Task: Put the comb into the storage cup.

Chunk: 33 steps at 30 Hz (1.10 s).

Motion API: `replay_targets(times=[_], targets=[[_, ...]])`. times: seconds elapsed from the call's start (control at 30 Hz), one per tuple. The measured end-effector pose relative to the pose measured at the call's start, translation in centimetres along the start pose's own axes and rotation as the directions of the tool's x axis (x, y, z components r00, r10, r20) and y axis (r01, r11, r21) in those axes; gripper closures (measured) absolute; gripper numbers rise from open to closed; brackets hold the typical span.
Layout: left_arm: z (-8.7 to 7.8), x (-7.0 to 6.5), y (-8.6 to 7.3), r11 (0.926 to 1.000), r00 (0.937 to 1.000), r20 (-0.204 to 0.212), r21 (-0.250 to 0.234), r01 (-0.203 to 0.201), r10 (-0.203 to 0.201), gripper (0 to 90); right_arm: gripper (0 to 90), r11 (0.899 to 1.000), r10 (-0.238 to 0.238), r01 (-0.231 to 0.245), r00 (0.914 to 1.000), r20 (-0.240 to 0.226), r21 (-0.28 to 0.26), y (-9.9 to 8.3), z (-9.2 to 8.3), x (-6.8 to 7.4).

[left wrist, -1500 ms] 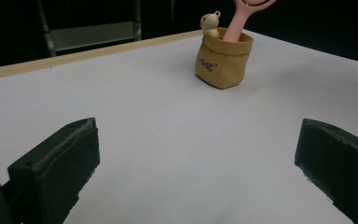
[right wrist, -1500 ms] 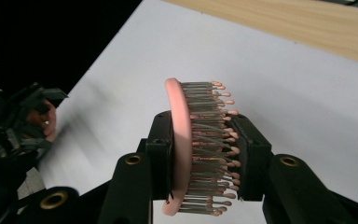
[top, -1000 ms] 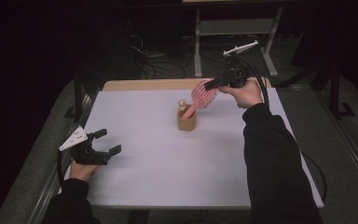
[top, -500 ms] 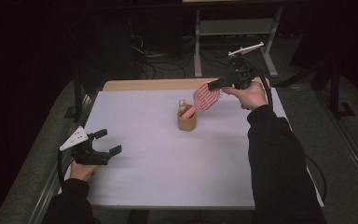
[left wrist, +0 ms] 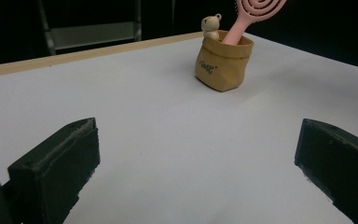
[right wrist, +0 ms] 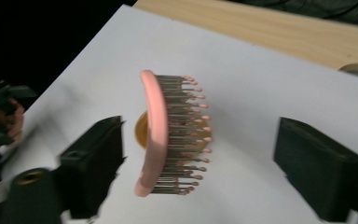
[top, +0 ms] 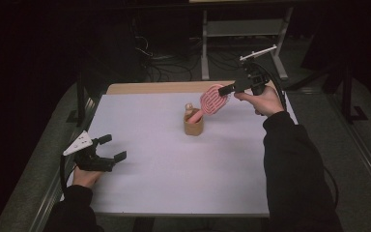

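Right black two-jaw gripper point(top: 223, 89) held raised at far right, arm extended, jaws just been opening, now apart. Left black two-jaw gripper point(top: 112, 147) low near table's left edge, jaws wide.

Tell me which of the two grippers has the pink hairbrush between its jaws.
The right gripper: the pink hairbrush stands between its open jaws, which have just been opening. The left gripper rests far off by the table's near-left edge.
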State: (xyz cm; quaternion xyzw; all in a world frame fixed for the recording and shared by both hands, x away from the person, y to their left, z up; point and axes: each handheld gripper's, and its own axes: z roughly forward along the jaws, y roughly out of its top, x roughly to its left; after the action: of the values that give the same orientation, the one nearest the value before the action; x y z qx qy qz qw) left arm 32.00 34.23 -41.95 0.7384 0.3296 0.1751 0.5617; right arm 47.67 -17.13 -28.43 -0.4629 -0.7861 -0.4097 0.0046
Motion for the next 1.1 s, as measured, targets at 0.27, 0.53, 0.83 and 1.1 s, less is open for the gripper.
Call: replay_targets(times=[0.27, 0.53, 0.83, 1.1], targets=[[-0.1, 0.0, 0.0, 1.0000, 1.0000, -0.001, 0.000, 0.003, -0.003, 0.0, 0.4, 1.000, 0.004, -0.003, 0.9994, 0.034, -0.026, -0.8, -1.1, -0.4], [0.0, -0.1, 0.0, 1.0000, 1.0000, -0.003, 0.000, 0.004, -0.004, 0.0, 0.0, 0.999, -0.014, 0.015, 0.9994, 0.032, -0.038, -1.6, -2.2, -0.8], [0.0, -0.1, -0.1, 1.0000, 1.0000, -0.003, 0.005, 0.006, -0.006, 0.0, 0.0, 0.998, -0.040, 0.042, 0.9985, 0.037, -0.044, -3.0, -2.7, -1.2], [-0.1, -0.1, -0.1, 1.0000, 1.0000, -0.005, 0.005, 0.008, -0.008, 0.0, 0.0, 0.998, -0.046, 0.049, 0.9979, 0.046, -0.045, -3.9, -3.2, -1.3]])
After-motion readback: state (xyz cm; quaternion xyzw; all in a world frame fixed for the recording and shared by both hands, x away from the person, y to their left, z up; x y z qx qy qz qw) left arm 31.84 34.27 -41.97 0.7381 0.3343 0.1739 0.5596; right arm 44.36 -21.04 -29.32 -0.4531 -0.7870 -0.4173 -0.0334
